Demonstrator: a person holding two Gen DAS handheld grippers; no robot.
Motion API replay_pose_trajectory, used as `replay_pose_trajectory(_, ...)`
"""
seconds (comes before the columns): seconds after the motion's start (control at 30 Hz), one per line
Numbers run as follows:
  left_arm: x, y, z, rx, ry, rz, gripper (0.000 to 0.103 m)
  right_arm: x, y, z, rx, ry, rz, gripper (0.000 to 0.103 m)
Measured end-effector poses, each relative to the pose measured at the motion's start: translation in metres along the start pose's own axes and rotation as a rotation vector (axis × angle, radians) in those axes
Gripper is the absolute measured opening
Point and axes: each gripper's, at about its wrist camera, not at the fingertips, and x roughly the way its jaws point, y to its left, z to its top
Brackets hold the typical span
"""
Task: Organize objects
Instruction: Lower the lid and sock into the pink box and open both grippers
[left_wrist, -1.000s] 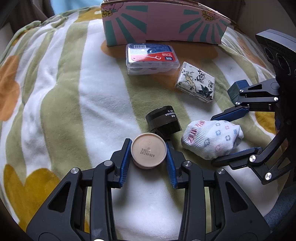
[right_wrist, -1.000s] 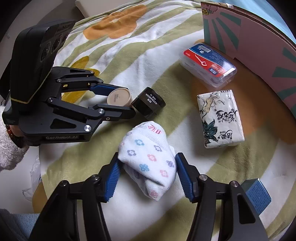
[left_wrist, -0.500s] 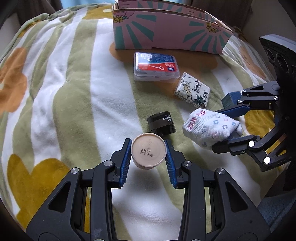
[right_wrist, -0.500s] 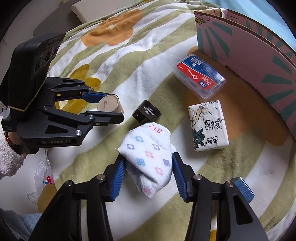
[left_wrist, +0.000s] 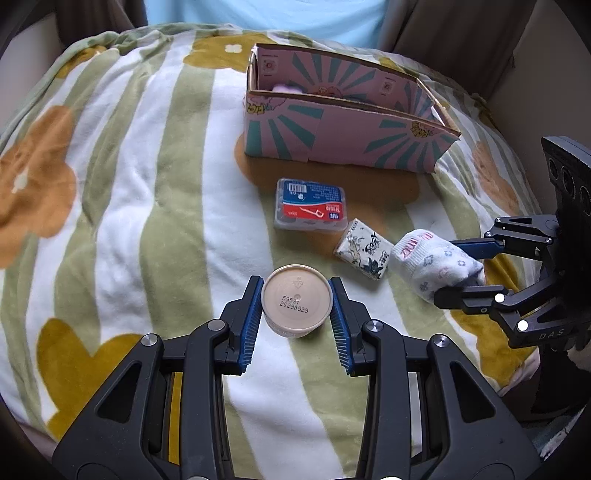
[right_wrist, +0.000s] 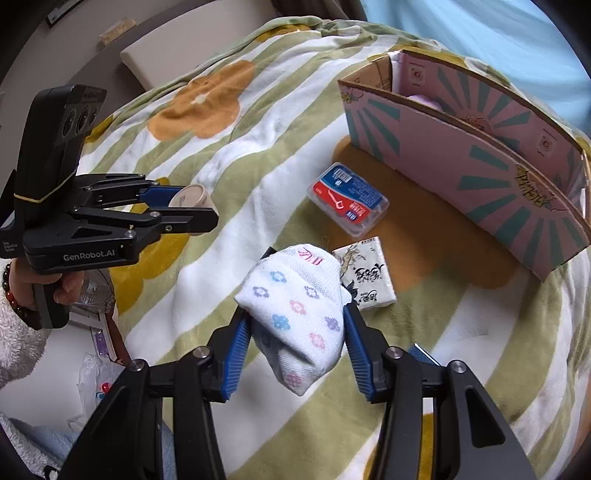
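Note:
My left gripper (left_wrist: 295, 295) is shut on a round beige jar (left_wrist: 296, 307) and holds it above the blanket; it also shows in the right wrist view (right_wrist: 190, 199). My right gripper (right_wrist: 297, 328) is shut on a rolled white sock (right_wrist: 295, 314) with small flower prints, lifted off the blanket; the sock shows at right in the left wrist view (left_wrist: 432, 264). A pink and teal cardboard box (left_wrist: 343, 136) stands open at the back, also in the right wrist view (right_wrist: 461, 162), with something pale purple inside.
A clear floss-pick case (left_wrist: 310, 208) and a printed tissue pack (left_wrist: 364, 253) lie on the striped flower blanket (left_wrist: 129, 203) in front of the box. A small blue object (right_wrist: 424, 354) lies under my right gripper. The bed edge drops off at left in the right wrist view.
Both grippers have risen well above the blanket with the jar and the sock. The black cylinder beside the jar is no longer in view. The box opening now shows.

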Motion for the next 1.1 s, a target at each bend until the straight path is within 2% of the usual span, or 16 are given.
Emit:
replay_pose_trajectory(0.2,-0.017,0.000,0.039,0.005,-0.017,-0.007,0.032,-0.033,-0.017,0.019,0.096,-0.071,-0.061,0.046)
replay_pose_trajectory(0.5,-0.011,-0.002,0.134,0.053,-0.060,-0.034,0.032,-0.071,-0.059,0.068,0.219,-0.174,-0.189,0.046)
replay_pose_trajectory(0.77,0.032,-0.008,0.214,0.108,-0.054,-0.059,0.032,-0.079,-0.108,0.104,0.293,-0.234,-0.304,0.046)
replay_pose_trajectory(0.97,0.078,-0.021,0.265,0.147,-0.031,-0.070,0.032,-0.069,-0.158,0.125,0.401,-0.211,-0.365,0.046)
replay_pose_trajectory(1.1,0.109,-0.034,0.286,0.164,-0.015,-0.081,0.032,-0.054,-0.190,0.132,0.483,-0.169,-0.393,0.046)
